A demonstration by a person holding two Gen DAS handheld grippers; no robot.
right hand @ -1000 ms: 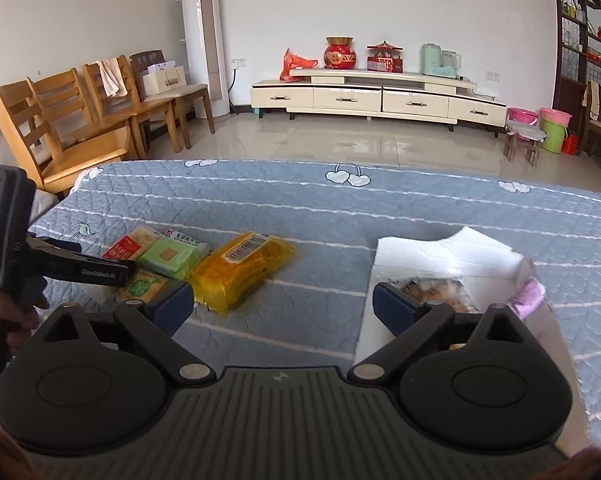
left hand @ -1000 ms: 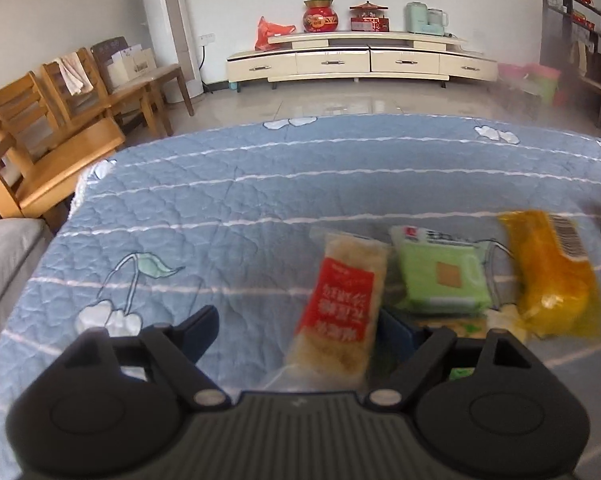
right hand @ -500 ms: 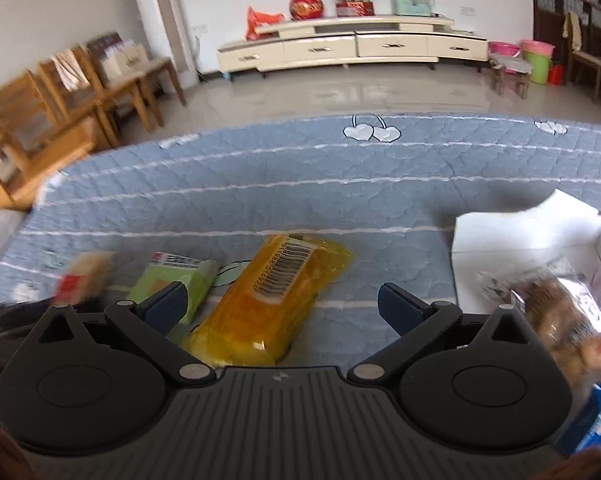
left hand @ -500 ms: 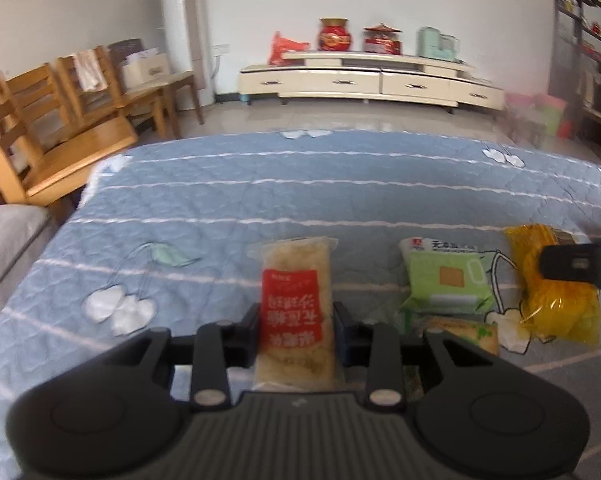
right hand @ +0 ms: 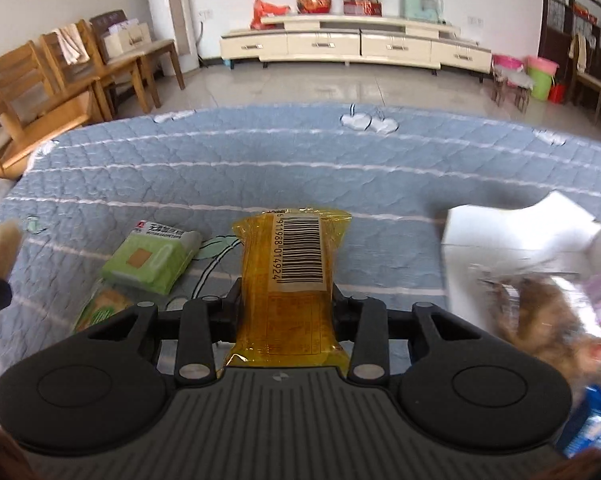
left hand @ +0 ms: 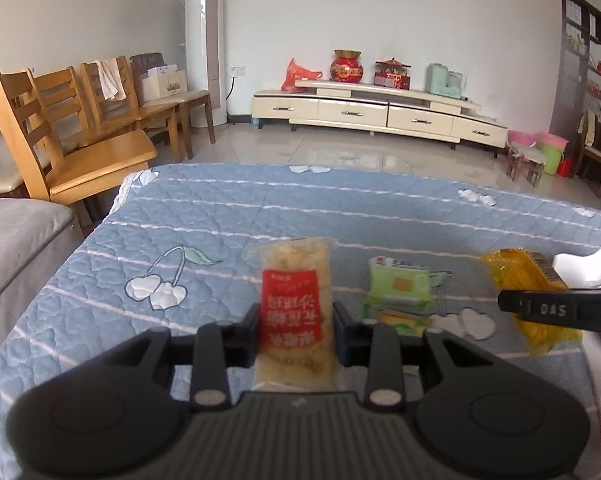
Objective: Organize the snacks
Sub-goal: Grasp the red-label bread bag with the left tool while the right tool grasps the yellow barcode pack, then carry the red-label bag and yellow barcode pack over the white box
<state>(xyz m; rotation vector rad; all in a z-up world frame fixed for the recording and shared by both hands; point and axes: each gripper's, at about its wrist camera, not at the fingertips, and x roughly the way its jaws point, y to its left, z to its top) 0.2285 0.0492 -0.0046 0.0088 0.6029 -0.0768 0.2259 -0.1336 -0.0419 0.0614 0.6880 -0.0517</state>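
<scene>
The red snack [left hand: 294, 312] sits clamped between the pads of the left gripper [left hand: 295, 330], lengthwise along the fingers and apparently lifted clear of the quilt [left hand: 220, 216]. The yellow snack [right hand: 296, 276] is pinched the same way in the right gripper [right hand: 287, 310], barcode up, its far end pointing away over the quilt; whether it is off the cloth yet I cannot tell. Both pairs of tongs are thus closed on a packet.

Taking the box [right hand: 512, 236] as landmark: the yellow snack is just to its left, the green pack [right hand: 152, 258] further left, with a smaller green-and-orange packet [right hand: 100, 310] just nearer the camera than the green pack, and the red snack is furthest from the box. Blurred wrapped snacks already lie inside the box.

The step in hand looks like pick-up done on both sides, carry about to start. The next move likely calls for swinging each packet over the box's open top and letting go there, the right first as it is closer, keeping the two grippers from crossing.

A second ago both grippers stood wide apart with nothing gripped, and the red snack and yellow snack lay flat on the quilt. The left has since closed on the red snack and the right's jaws have just been closing, with the yellow snack now between them.
</scene>
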